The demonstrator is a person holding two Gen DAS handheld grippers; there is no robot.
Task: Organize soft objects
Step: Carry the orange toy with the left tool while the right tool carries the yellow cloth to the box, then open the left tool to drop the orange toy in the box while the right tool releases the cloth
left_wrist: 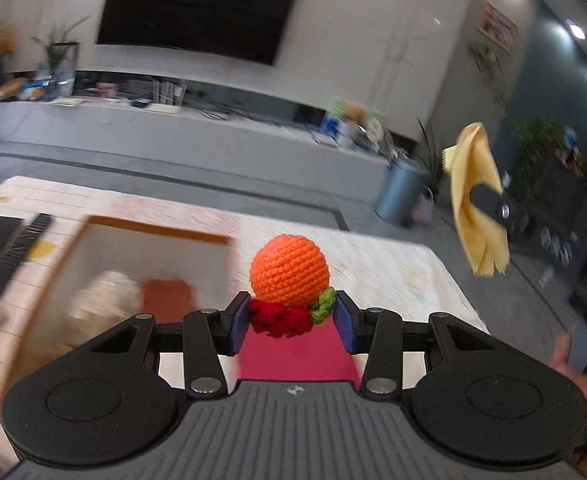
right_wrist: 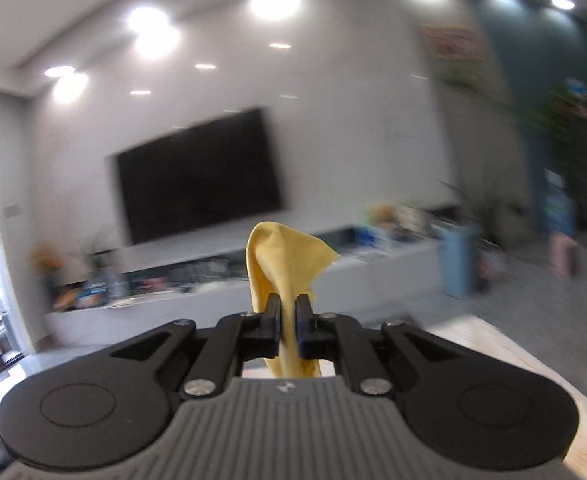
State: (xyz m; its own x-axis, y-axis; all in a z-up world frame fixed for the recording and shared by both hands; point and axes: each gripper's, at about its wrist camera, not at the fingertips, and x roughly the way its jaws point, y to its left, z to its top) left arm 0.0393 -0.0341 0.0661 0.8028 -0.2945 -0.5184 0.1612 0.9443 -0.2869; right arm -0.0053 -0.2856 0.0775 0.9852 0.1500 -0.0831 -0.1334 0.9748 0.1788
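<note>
My left gripper (left_wrist: 291,318) is shut on a crocheted toy: an orange ball (left_wrist: 289,270) with red and green knitted parts at its base, held above the table. A pink cloth (left_wrist: 297,354) lies below it. My right gripper (right_wrist: 288,312) is shut on a yellow cloth (right_wrist: 283,264), raised high in the air. That cloth also shows in the left wrist view (left_wrist: 477,204), hanging from the right gripper's finger at the right.
A wooden-rimmed tray (left_wrist: 153,226) on the pale table (left_wrist: 393,268) holds a blurred beige soft thing (left_wrist: 105,300) and an orange-brown piece (left_wrist: 167,296). A dark keyboard-like object (left_wrist: 17,240) lies at the left. A TV and low cabinet stand beyond.
</note>
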